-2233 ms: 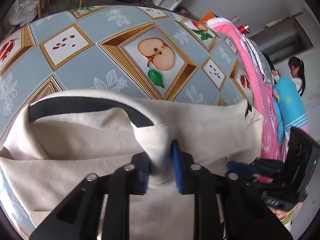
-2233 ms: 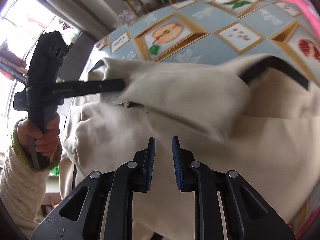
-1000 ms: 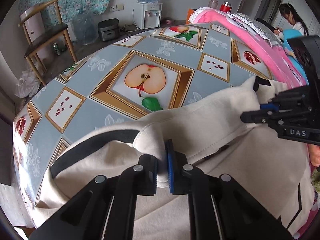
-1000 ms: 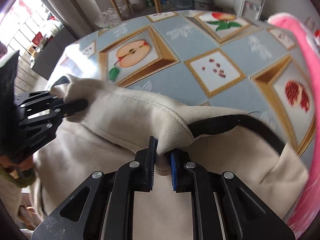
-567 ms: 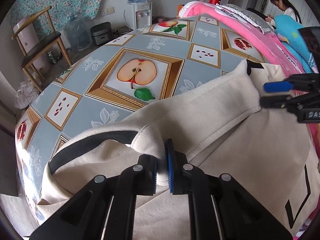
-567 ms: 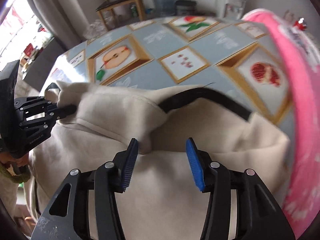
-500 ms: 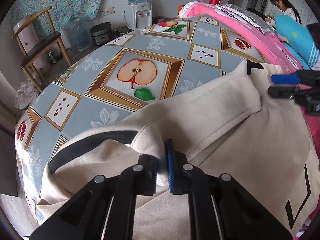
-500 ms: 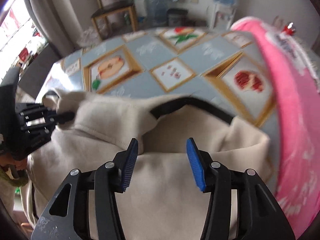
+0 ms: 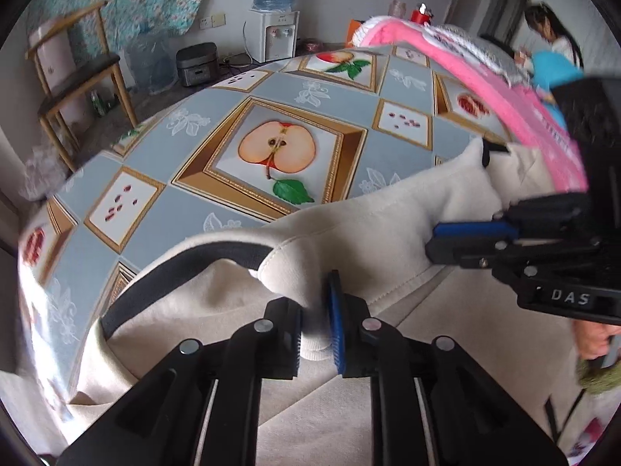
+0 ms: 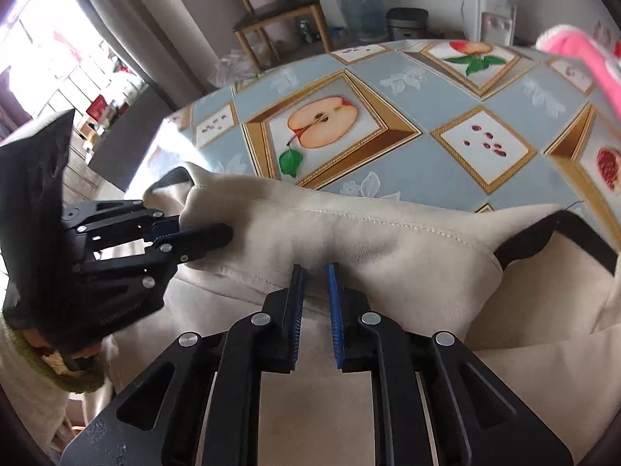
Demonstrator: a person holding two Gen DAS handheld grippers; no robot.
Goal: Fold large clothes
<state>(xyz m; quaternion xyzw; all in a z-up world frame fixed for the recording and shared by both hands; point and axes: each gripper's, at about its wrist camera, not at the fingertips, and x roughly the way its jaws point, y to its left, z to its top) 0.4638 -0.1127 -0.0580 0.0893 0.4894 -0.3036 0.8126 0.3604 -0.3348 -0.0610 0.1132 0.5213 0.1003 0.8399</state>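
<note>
Both claws pinch my cream sweatshirt [image 9: 372, 213] on the fruit-print tablecloth [image 9: 217, 209]: left gripper [image 9: 314, 326] at six o'clock, right gripper [image 10: 315, 306] likewise. Folding seems barely begun.

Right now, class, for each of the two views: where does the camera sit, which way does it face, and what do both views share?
Left wrist: sits on the left hand-held gripper, facing across the cream garment and fruit-print tablecloth; the right hand-held gripper enters from the right.
Right wrist: sits on the right hand-held gripper, same heading; the left one enters from the left.
Shared: garment, tablecloth, pink blanket.
</note>
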